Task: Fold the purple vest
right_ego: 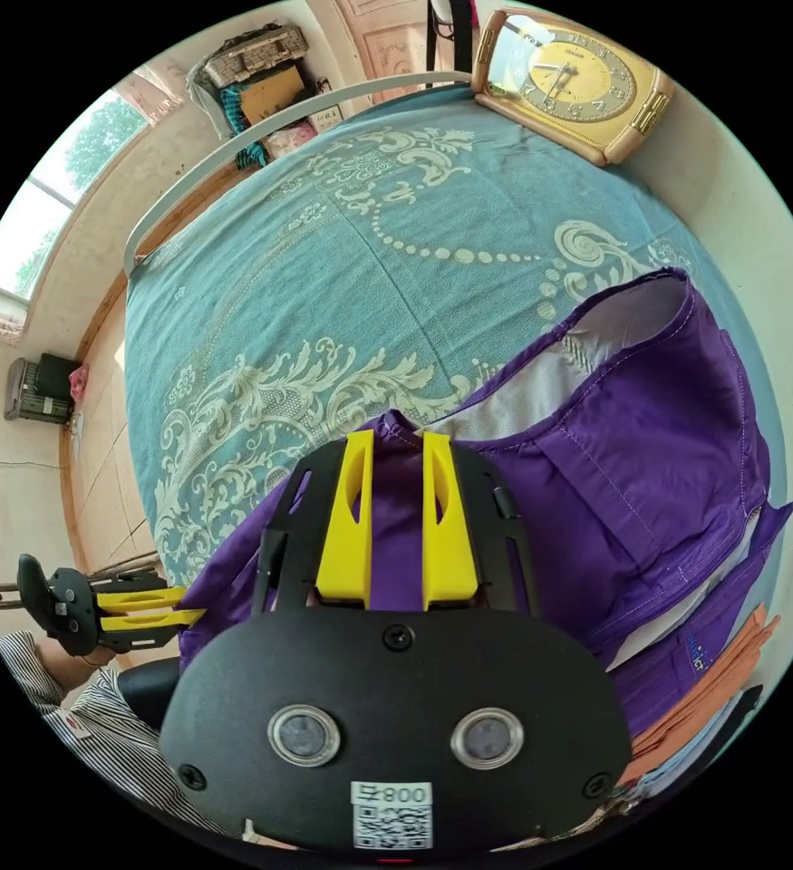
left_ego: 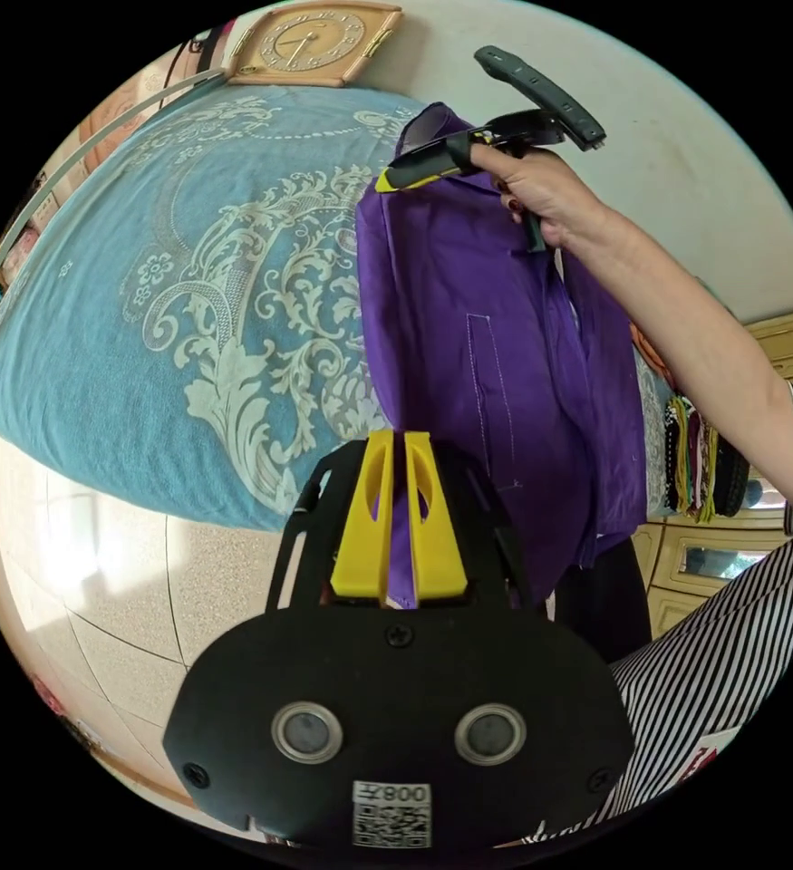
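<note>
Right now I hold the purple vest (left_ego: 496, 362) up in the air over the bed (left_ego: 142, 299), stretched between my two tools. My left gripper (left_ego: 396, 453), at the lower centre of the left gripper view, has its yellow jaws nearly closed with a strip of the vest's edge pinched between them. My right gripper (right_ego: 396, 453), lower centre of the right gripper view, is likewise nearly closed on a purple corner; in the left gripper view it sits at the upper centre, in my hand (left_ego: 541, 190).

In the right gripper view the vest bulk sags toward the right of the frame, its pale lining showing, above a stack of folded clothes (right_ego: 713, 680) at the lower right. A clock (right_ego: 568, 82) lies at the top, on the bed's far end.

As I judge it, the main risk is a slip: each bite is thin, so a tug could pull the hem free. Lowering unevenly could also drop the vest twisted, or onto the folded stack.
</note>
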{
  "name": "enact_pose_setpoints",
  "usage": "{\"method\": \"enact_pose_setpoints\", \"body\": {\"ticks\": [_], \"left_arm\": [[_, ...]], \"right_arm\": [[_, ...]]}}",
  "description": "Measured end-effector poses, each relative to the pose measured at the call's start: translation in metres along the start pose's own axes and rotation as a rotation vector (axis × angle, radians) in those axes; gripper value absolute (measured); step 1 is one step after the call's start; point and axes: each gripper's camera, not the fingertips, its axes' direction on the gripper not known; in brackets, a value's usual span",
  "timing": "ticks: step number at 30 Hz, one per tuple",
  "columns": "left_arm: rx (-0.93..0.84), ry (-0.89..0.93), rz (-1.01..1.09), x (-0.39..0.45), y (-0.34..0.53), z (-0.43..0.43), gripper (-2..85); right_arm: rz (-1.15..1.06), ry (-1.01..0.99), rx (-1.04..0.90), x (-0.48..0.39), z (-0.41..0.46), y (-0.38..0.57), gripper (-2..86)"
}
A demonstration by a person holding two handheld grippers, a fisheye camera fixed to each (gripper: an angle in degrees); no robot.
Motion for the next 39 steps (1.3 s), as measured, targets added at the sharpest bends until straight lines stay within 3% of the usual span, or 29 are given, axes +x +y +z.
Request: {"method": "enact_pose_setpoints", "body": {"ticks": [5, 12, 19, 25, 28, 31, 33, 37, 39], "left_arm": [[0.110, 0.078, -0.003, -0.010, 0.004, -0.026, 1.7], [0.206, 0.103, -0.028, -0.031, 0.009, -0.062, 1.9], [0.136, 0.134, -0.179, -0.060, 0.011, -0.022, 4.0], [0.275, -0.001, -0.205, -0.049, 0.024, -0.048, 6.3], [0.347, -0.008, -0.076, -0.016, 0.015, -0.057, 6.9], [0.297, 0.127, 0.089, 0.026, -0.014, -0.036, 7.5], [0.219, 0.198, 0.185, 0.058, -0.036, -0.006, 7.9], [0.089, 0.243, 0.279, 0.094, -0.060, 0.034, 7.5], [0.005, 0.182, 0.302, 0.108, -0.068, 0.055, 4.5]], "right_arm": [[0.008, -0.046, 0.018, 0.003, -0.007, 0.001, 2.1], [0.041, -0.290, 0.289, 0.020, -0.067, 0.003, 1.8], [0.086, -0.240, 0.089, 0.036, 0.002, -0.003, 4.2], [0.153, -0.300, 0.329, 0.102, -0.056, 0.072, 5.8], [0.300, -0.239, 0.449, 0.168, -0.084, 0.130, 6.4], [0.497, -0.259, 0.492, 0.251, -0.085, 0.175, 8.0], [0.628, -0.380, 0.466, 0.308, -0.067, 0.193, 8.9], [0.728, -0.495, 0.388, 0.352, -0.032, 0.199, 9.0], [0.766, -0.544, 0.332, 0.367, -0.009, 0.200, 7.9]]}}
